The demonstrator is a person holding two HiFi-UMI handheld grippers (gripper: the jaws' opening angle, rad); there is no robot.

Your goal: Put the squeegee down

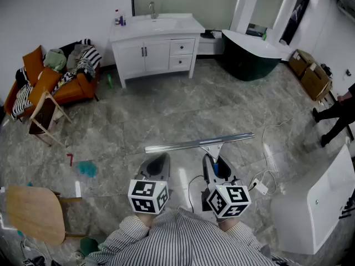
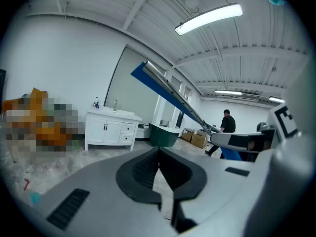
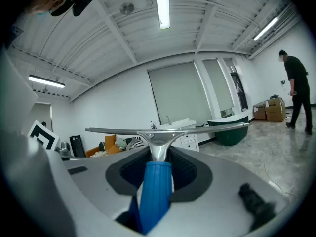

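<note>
The squeegee has a long metal blade bar and a blue handle. It hangs level above the grey marble floor, straight ahead of me. My right gripper is shut on that blue handle, and the bar lies crosswise just past the jaws. The left gripper sits beside it on the left, apart from the squeegee. Its fingertips meet with nothing between them. From the left gripper view the squeegee bar slants across the upper middle.
A white vanity with a sink and a dark green bathtub stand at the far side. Left: an orange sofa with clothes, a wooden chair, a round wooden seat. Right: a white cabinet, floor cables, a person.
</note>
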